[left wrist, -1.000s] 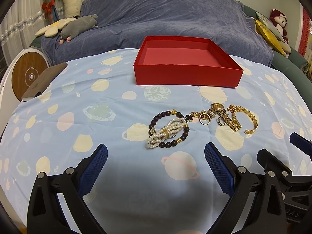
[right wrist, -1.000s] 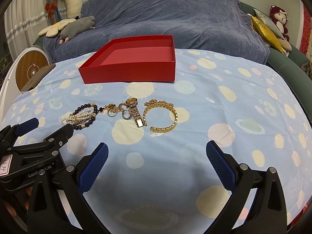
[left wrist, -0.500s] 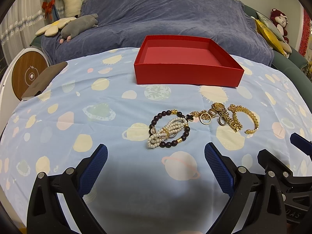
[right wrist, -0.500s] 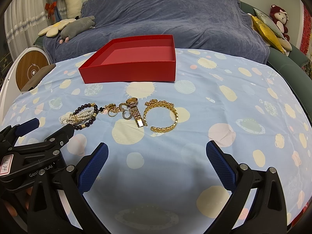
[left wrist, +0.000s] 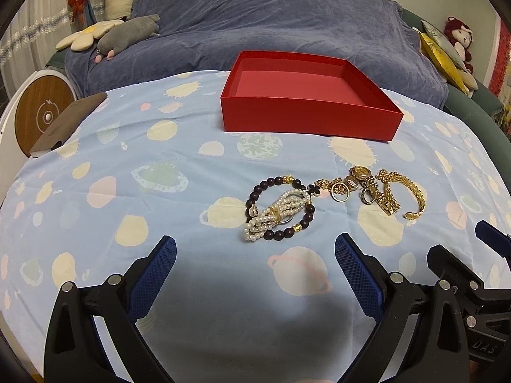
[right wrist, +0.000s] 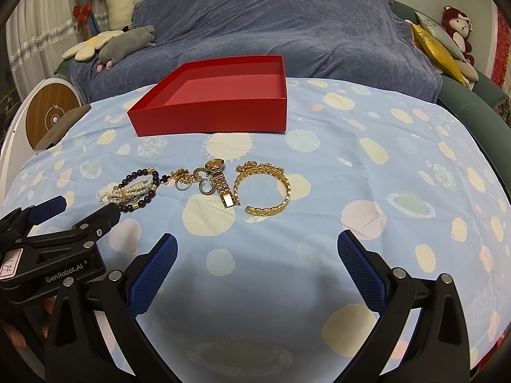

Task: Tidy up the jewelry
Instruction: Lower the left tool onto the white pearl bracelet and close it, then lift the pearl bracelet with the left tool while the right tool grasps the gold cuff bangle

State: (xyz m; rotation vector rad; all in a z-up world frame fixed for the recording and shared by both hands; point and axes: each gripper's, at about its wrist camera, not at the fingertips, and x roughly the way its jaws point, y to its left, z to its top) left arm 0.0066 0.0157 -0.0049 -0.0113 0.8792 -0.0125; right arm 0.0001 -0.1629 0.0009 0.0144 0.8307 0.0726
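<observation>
An empty red box (left wrist: 306, 121) stands at the far side of the table; it also shows in the right wrist view (right wrist: 210, 118). In front of it lies a row of jewelry: a dark bead bracelet (left wrist: 278, 207) with a pearl bracelet (left wrist: 274, 215) across it, gold rings (left wrist: 339, 190), a gold watch (left wrist: 372, 186) and a gold cuff bangle (left wrist: 407, 191). The right wrist view shows the bangle (right wrist: 265, 188), watch (right wrist: 220, 182) and bead bracelet (right wrist: 139, 190). My left gripper (left wrist: 255, 265) is open and empty, just short of the beads. My right gripper (right wrist: 257, 265) is open and empty, short of the bangle.
The table wears a light blue cloth with planet prints (left wrist: 127, 175). A blue-covered sofa (left wrist: 271, 22) with plush toys (left wrist: 127, 33) stands behind it. A brown flat object (left wrist: 68, 123) lies at the table's left edge, beside a round wooden disc (left wrist: 43, 116).
</observation>
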